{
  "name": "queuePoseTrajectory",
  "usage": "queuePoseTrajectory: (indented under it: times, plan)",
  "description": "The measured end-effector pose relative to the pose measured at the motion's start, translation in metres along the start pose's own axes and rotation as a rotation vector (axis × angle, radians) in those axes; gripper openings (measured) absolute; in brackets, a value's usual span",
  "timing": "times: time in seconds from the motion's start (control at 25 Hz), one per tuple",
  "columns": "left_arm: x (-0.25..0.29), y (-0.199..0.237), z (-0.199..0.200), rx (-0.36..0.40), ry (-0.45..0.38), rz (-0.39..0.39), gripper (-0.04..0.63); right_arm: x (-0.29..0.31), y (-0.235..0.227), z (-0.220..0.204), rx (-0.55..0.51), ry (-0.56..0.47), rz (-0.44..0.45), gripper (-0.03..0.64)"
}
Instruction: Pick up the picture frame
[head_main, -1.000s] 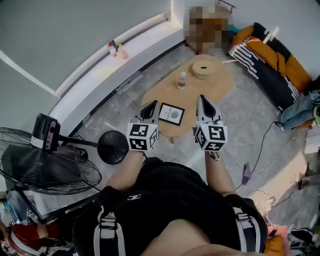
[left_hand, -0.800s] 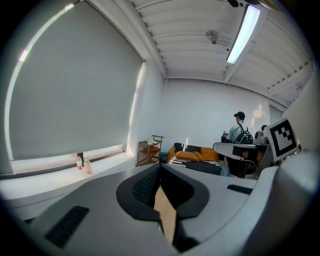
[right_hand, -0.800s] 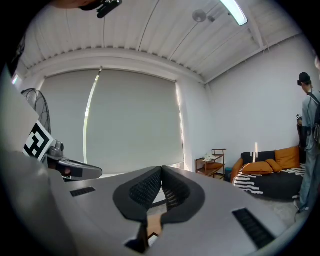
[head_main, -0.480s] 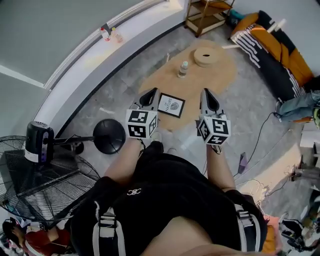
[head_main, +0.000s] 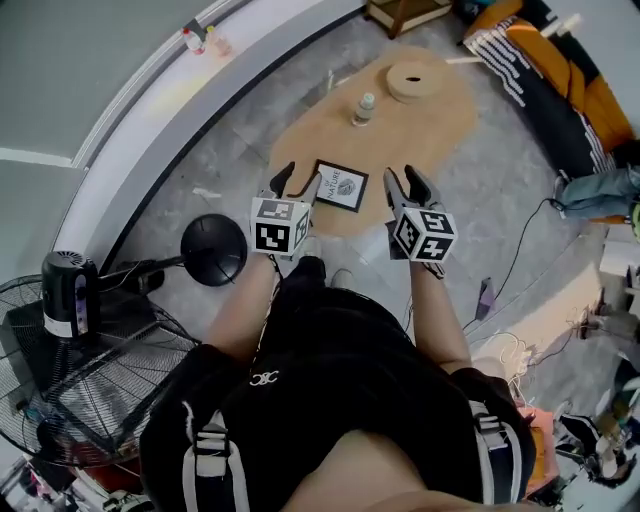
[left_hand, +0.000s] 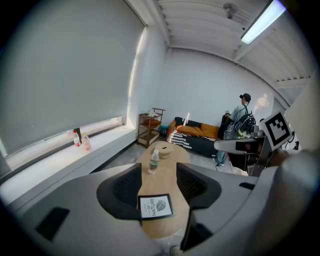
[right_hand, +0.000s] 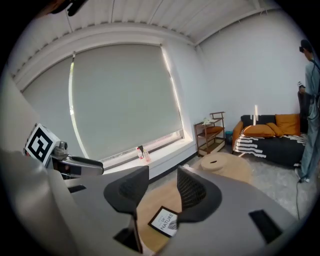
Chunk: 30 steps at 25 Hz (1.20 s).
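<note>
Left grey gripper (head_main: 299, 184) and right grey gripper (head_main: 403, 180), jaws opening and empty, flank the black-edged white picture frame (head_main: 340, 186) at nine and three o'clock, seemingly without touching it.

A low wooden table (head_main: 420, 130) sits top centre on grey floor (head_main: 500, 220), a sofa (head_main: 545, 85) upper right, a fan (head_main: 80, 380) lower left.

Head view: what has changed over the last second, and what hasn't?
The left gripper and the right gripper have dropped toward the table and now flank the picture frame. Their jaws, shut before, are opening, with nothing gripped. The picture frame lies flat where it was, untouched; the bottle and round wooden box have not moved.
</note>
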<state>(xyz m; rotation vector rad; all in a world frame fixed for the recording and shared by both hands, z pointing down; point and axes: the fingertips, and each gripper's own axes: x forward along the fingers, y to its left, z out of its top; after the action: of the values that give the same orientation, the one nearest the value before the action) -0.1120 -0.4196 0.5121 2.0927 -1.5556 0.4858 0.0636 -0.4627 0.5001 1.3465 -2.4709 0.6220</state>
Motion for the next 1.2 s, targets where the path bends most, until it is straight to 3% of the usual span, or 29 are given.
queuePoseTrajectory:
  times: [0.2, 0.4, 0.64, 1.0, 1.2]
  plan:
    - [0.032, 0.010, -0.057, -0.031, 0.147, -0.018, 0.227, 0.028, -0.017, -0.055, 0.080, 0.114, -0.020, 0.193]
    - [0.069, 0.027, -0.101, -0.058, 0.243, -0.033, 0.227, 0.058, -0.034, -0.105, 0.119, 0.217, -0.027, 0.210]
    - [0.112, 0.043, -0.160, -0.092, 0.360, -0.056, 0.227, 0.089, -0.066, -0.185, 0.186, 0.349, -0.103, 0.213]
    - [0.209, 0.090, -0.283, -0.145, 0.426, -0.089, 0.227, 0.161, -0.089, -0.322, 0.250, 0.468, -0.090, 0.212]
    - [0.251, 0.101, -0.320, -0.157, 0.438, -0.116, 0.227, 0.196, -0.101, -0.371, 0.256, 0.522, -0.067, 0.209]
